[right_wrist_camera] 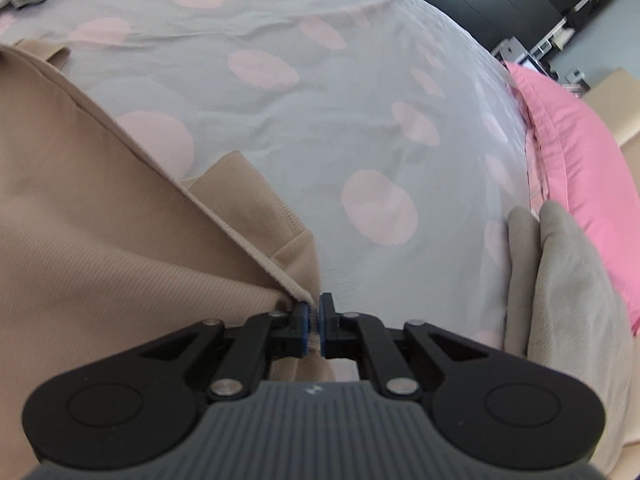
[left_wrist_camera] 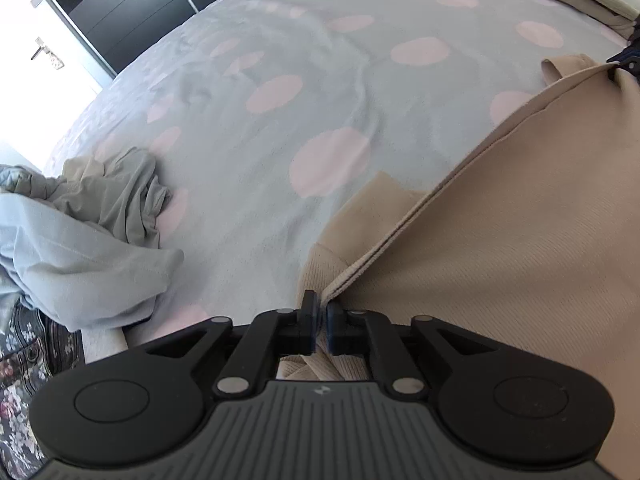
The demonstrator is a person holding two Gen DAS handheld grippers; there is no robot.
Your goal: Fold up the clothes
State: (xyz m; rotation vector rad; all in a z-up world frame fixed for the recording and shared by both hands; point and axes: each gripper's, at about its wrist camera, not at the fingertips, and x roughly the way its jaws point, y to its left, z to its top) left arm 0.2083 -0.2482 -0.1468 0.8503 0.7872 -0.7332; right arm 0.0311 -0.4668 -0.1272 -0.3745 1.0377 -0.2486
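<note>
A beige ribbed garment [left_wrist_camera: 500, 240] is lifted over the bed, its ribbed hem stretched taut between both grippers. My left gripper [left_wrist_camera: 322, 312] is shut on one hem corner at the lower middle of the left wrist view. In the right wrist view the same beige garment [right_wrist_camera: 100, 240] fills the left side, and my right gripper [right_wrist_camera: 314, 312] is shut on the other hem corner. The right gripper's black tip [left_wrist_camera: 624, 60] shows at the far right edge of the left wrist view, pinching the cloth. A lower layer of the garment hangs beneath the hem.
The bed sheet [left_wrist_camera: 320, 80] is grey-blue with pink dots. A crumpled grey-green and pale blue clothes pile [left_wrist_camera: 100, 208] lies at left. Folded grey-beige clothes [right_wrist_camera: 560, 280] sit beside a pink pillow [right_wrist_camera: 580, 152] at right. Dark wardrobes [left_wrist_camera: 132, 4] stand beyond the bed.
</note>
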